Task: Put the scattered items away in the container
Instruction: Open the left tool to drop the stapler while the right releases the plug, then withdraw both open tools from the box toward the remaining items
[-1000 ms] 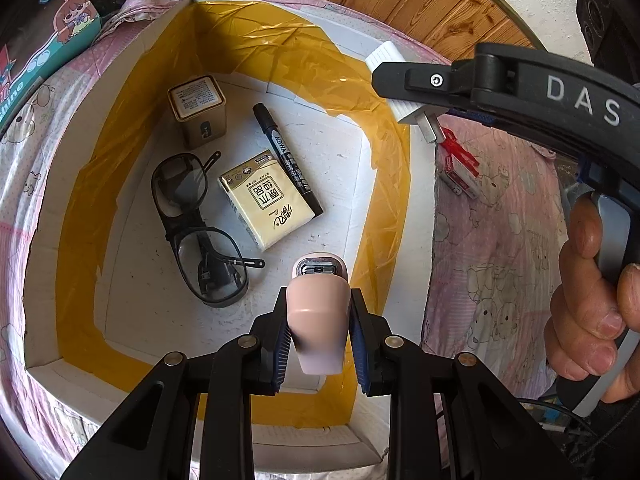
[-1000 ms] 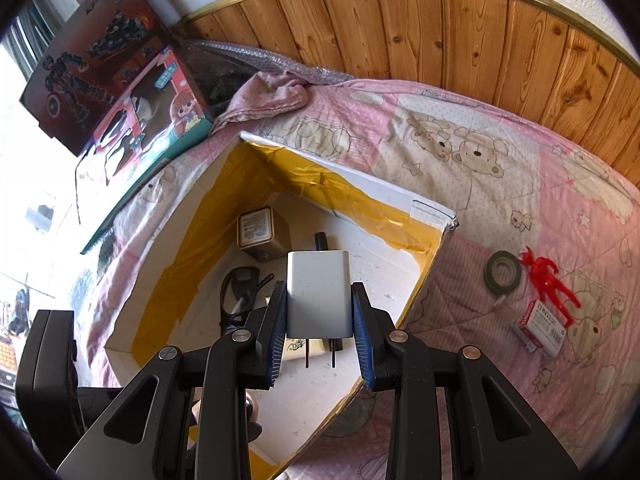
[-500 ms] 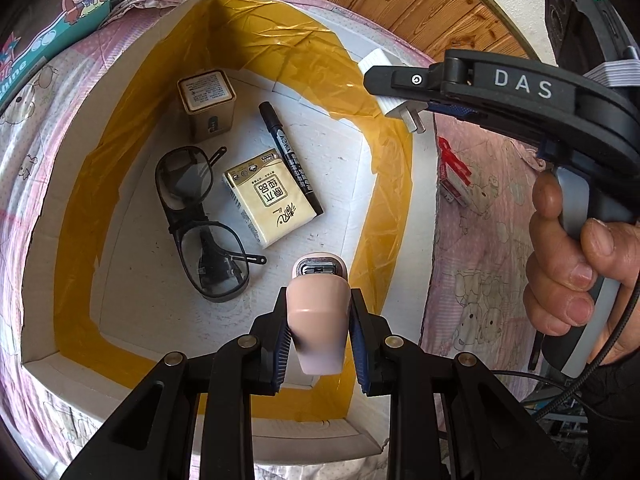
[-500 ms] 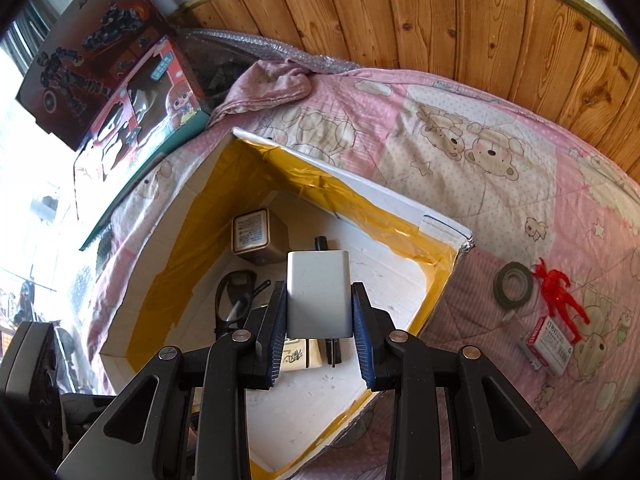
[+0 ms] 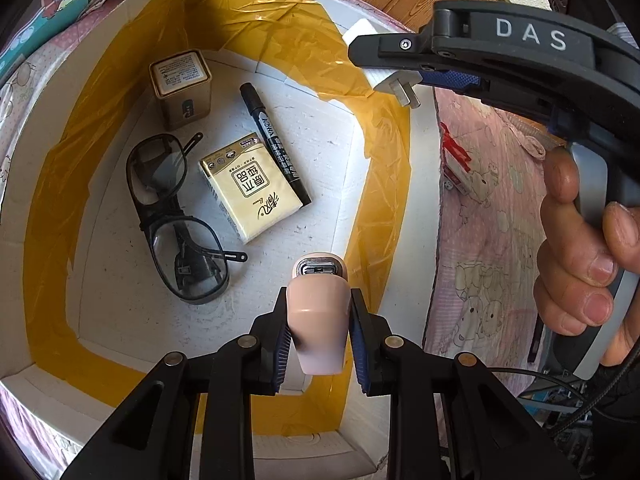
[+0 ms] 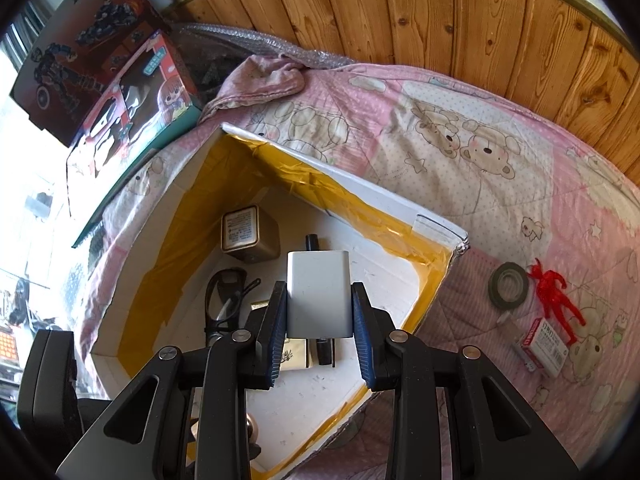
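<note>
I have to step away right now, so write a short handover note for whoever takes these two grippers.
Left gripper: shut on a pink shaver, above the box.
Right gripper: shut on a white charger, also over the box.
Already in the box: glasses, tissue pack, marker, small tin.
Left to do: drop both held items in, then fetch the tape roll, red figure and small red-and-white box on the blanket.

A pink bear-print quilt [image 6: 460,152] covers the bed; a wood-panelled wall [image 6: 440,12] runs at 12 o'clock, bright daylight at 9 o'clock.
</note>
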